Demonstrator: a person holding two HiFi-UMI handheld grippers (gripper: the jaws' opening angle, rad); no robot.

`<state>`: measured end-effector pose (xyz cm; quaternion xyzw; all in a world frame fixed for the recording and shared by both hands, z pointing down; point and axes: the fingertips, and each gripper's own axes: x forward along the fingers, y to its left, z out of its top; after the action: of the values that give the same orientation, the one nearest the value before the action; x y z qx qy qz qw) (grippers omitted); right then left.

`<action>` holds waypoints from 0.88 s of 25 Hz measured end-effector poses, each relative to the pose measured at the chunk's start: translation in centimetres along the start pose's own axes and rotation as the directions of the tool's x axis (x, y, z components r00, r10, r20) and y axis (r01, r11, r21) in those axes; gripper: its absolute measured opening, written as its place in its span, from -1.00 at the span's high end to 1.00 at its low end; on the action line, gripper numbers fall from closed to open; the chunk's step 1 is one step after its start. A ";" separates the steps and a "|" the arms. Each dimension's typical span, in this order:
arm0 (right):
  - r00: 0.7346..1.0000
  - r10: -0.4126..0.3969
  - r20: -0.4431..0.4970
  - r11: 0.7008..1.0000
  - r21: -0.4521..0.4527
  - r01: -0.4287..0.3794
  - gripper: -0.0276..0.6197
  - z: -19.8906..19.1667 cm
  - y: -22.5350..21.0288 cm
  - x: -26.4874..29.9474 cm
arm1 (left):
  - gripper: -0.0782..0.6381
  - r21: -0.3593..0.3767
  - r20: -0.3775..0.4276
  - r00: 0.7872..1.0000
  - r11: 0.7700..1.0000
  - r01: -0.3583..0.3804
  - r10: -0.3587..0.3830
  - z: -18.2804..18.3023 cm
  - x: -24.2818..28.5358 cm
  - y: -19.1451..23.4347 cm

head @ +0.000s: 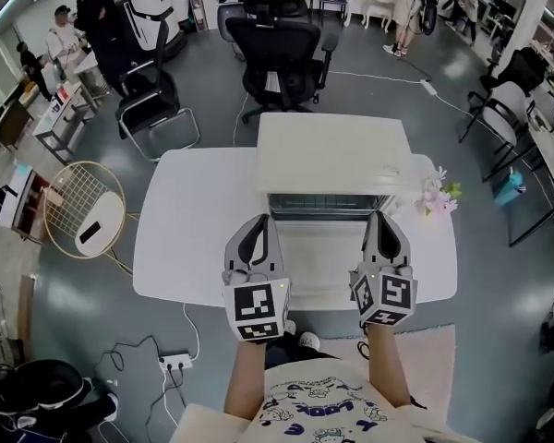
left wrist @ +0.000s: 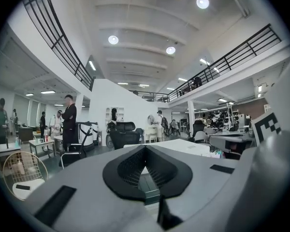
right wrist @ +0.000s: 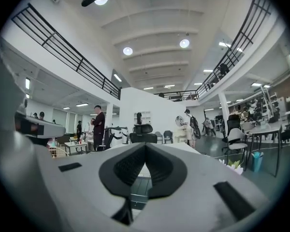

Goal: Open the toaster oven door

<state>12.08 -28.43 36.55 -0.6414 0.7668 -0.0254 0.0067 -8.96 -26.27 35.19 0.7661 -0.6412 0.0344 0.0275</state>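
Note:
The cream toaster oven [head: 332, 150] stands at the far side of the white table [head: 185, 229]. Its front faces me and a wire rack shows in its opening; the door seems to lie folded down flat between my grippers, though I cannot be sure. My left gripper [head: 260, 220] is shut and empty, its tip near the oven's lower left corner. At the lower right corner my right gripper [head: 382, 218] is likewise shut and empty. In the left gripper view the left gripper [left wrist: 145, 148] points at the oven [left wrist: 183, 146]. The right gripper view shows the right gripper [right wrist: 145, 145] closed before the oven [right wrist: 181, 148].
Pink flowers [head: 436, 197] sit on the table right of the oven. A black office chair [head: 282, 49] stands behind the table, another chair [head: 152, 109] to the back left. A round wire side table [head: 83, 209] stands at the left, and people stand far off.

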 end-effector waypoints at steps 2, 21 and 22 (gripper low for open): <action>1.000 0.002 0.017 1.000 -0.006 -0.002 0.92 0.7 0.2 0.0 | 0.77 0.005 0.009 1.000 1.000 -0.004 0.004 0.5 -0.2 0.2; 0.996 0.015 0.085 1.000 -0.006 -0.014 0.92 4.2 1.2 -1.1 | 0.77 0.024 0.062 0.998 1.000 0.014 -0.015 2.7 -1.2 0.4; 0.996 0.015 0.085 1.000 -0.008 -0.014 0.92 4.2 1.3 -1.1 | 0.77 0.024 0.062 0.998 1.000 0.016 -0.017 2.8 -1.2 0.4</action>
<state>11.21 -27.25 32.26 -0.6362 0.7706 0.0047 0.0374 -9.54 -25.45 32.28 0.7724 -0.6349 0.0179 -0.0015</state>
